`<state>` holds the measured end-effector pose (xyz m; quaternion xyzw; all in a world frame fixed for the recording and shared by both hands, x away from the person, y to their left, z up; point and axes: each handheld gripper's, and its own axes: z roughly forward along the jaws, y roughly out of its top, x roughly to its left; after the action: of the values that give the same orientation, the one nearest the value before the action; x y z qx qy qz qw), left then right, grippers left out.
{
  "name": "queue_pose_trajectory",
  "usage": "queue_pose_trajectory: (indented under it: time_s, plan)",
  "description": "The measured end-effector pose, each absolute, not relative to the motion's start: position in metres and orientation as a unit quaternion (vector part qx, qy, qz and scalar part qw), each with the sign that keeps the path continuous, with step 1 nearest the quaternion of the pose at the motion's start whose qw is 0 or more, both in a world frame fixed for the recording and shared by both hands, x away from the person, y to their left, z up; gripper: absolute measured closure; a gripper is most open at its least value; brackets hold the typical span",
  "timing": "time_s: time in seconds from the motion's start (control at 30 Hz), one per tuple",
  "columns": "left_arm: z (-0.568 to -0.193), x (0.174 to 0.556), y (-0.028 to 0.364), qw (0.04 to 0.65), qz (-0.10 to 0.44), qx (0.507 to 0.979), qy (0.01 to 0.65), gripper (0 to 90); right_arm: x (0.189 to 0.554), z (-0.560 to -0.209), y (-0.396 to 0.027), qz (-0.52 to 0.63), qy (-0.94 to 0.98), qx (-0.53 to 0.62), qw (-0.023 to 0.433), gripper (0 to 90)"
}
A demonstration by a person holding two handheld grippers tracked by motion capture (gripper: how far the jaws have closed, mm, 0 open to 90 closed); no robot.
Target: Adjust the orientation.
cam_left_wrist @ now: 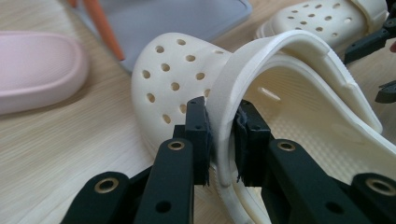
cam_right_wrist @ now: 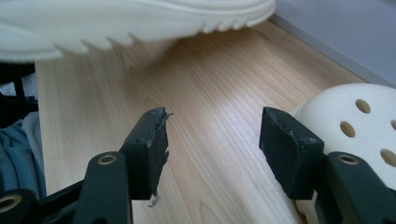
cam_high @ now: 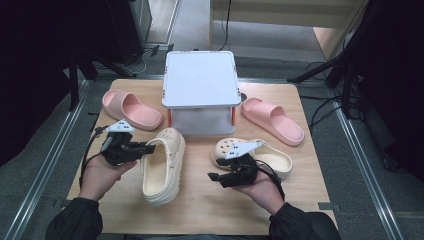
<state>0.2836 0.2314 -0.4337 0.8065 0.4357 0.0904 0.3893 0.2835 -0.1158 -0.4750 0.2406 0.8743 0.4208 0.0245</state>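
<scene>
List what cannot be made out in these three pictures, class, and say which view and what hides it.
- High view: the lower shelf of the white rack, covered by its top.
- High view: the right clog, partly behind the right gripper.
- Left gripper view: the pink slipper, cut by the left edge.
- Right gripper view: the left clog, sole alone, cut by the top edge.

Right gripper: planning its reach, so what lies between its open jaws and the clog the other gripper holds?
Bare wooden table: in the right gripper view, nothing lies between the right gripper and the held clog.
</scene>
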Motion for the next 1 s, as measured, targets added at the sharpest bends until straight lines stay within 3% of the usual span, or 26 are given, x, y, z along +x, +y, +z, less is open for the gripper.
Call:
queue_pose_trajectory:
  time_s: [0.6,0.8,1.0]
  plan:
    - [-0.463,0.283,0.185,0.377,0.047,0.850,0.365,70.3,0.276,-0.478,-0.124,0.414,0.873,0.257,0.030,42.4]
    - [-0.465,0.286,0.189,0.378,0.031,0.846,0.375,61.4,0.274,-0.479,-0.122,0.411,0.875,0.254,0.027,43.6]
    - [-0.455,0.281,0.202,0.407,0.039,0.830,0.378,59.6,0.272,-0.481,-0.116,0.411,0.878,0.245,0.024,46.3]
